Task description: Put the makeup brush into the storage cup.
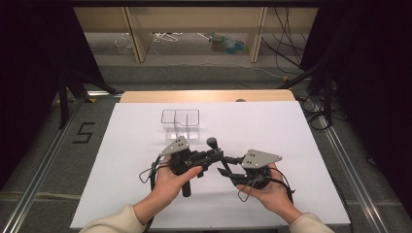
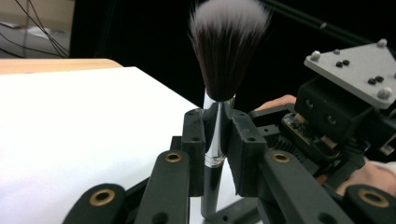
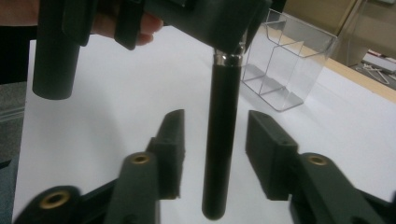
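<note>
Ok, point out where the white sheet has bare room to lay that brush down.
Bare sheet lies left of the left tongs, right of the right tongs out to the table's edge, and along the back on either side of the clear organizer. It is crowded mid-sheet, where both tongs meet around the makeup brush.

You see clear divided box [image 1: 180, 123] standing mid-bench on white sheet [image 1: 131, 145]. Wooden bench [image 1: 145, 96] edge shows beyond sheet. Number 5 [image 1: 84, 132] marked on floor at left. Shelf [image 1: 194, 29] with clutter and cables behind.

Brush [image 1: 213, 142] between both tools, before the organiser [image 1: 180, 123].
</note>
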Demonstrator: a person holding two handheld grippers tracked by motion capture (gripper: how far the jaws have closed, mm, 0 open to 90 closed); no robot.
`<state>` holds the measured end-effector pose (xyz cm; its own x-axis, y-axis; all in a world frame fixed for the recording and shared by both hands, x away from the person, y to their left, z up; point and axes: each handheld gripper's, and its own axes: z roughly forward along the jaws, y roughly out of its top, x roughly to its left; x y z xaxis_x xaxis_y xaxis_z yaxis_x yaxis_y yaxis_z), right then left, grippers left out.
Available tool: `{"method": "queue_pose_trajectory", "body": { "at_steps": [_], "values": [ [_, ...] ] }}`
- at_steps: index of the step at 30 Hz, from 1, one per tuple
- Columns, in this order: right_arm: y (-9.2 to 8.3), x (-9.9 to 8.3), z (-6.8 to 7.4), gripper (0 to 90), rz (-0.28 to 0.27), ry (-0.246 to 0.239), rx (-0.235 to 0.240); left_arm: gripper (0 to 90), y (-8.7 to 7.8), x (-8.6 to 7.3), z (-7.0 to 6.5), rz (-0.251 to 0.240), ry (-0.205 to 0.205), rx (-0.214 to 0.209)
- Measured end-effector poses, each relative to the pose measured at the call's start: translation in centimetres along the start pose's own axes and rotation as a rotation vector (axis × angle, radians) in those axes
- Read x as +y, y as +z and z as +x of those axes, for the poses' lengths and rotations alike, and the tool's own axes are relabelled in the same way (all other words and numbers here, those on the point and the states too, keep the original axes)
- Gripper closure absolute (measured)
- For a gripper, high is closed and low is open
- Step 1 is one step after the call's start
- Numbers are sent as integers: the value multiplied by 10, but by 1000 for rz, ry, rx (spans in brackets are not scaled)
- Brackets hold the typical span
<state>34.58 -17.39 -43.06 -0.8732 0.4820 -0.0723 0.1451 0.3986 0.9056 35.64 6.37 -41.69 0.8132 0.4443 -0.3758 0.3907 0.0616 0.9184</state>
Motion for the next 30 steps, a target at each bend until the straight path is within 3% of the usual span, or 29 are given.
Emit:
{"method": "queue_pose_trajectory", "body": {
  "at_steps": [2, 3, 5, 6, 10, 15, 16, 24, 28, 30],
  "values": [
    [-1, 1, -1, 486, 17, 16, 13, 776, -1, 1, -1, 4, 19, 26],
    [-1, 1, -1, 462, 16, 16, 10, 776, -2, 2, -1, 8, 49, 27],
    [1, 0, -1, 409, 2, 29, 3, 776, -3, 3, -2, 19, 70, 59],
    [0, 1, -2, 393, 15, 29, 9, 776, -3, 4, -1, 24, 104, 58],
    [1, 0, -2, 342, 10, 44, 14, 776, -5, 6, -2, 26, 119, 96],
    [0, 0, -3, 283, 19, 57, 21, 776, -7, 8, -3, 41, 168, 143],
    [1, -1, -3, 277, 11, 62, 18, 777, -8, 9, -2, 47, 195, 144],
    [-7, -1, -7, 222, -2, 90, 36, 777, -12, 10, 1, 57, 220, 188],
    [-18, -1, -9, 212, -28, 117, 37, 777, -15, 13, 3, 56, 240, 203],
    [-21, -2, -12, 207, -71, 130, 41, 776, -16, 14, 4, 57, 243, 213]
  ]
}}
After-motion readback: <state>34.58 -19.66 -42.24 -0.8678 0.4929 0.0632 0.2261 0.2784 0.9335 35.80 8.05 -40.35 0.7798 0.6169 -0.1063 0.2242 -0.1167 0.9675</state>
